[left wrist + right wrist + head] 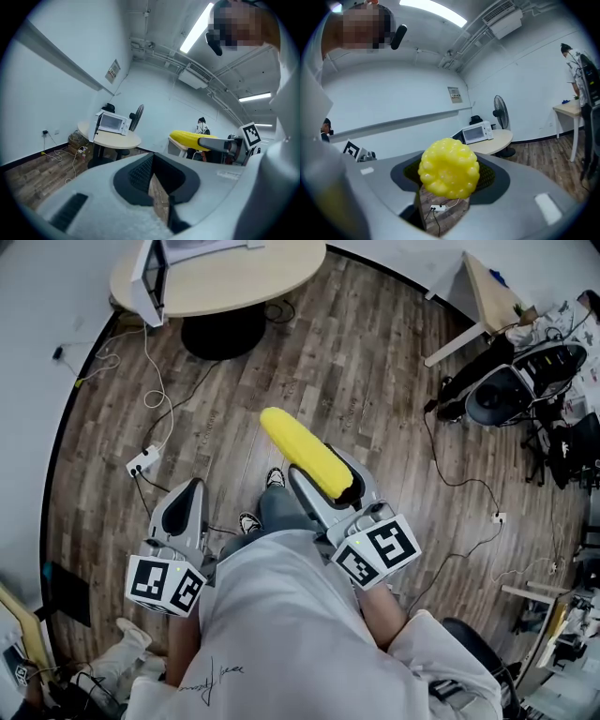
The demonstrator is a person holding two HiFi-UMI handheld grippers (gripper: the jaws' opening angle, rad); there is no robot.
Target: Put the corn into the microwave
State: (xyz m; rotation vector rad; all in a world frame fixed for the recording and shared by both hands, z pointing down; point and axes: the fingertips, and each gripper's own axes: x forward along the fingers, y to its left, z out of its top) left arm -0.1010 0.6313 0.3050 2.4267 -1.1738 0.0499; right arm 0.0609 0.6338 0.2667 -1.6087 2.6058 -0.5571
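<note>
Wood floor [375, 362]; round table [244, 277] with microwave [152, 273] well ahead. Right gripper [323, 479] jaws clamped on corn [305, 454], held mid-air, tip forward. Left gripper [192, 488] jaws closed, empty. Judged step: carry. Next: approach microwave; door state unclear.

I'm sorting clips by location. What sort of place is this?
Probably an office or lab workroom: a microwave on a round table, a strip light and exposed ducts overhead, and an office chair amid floor cables.
</note>
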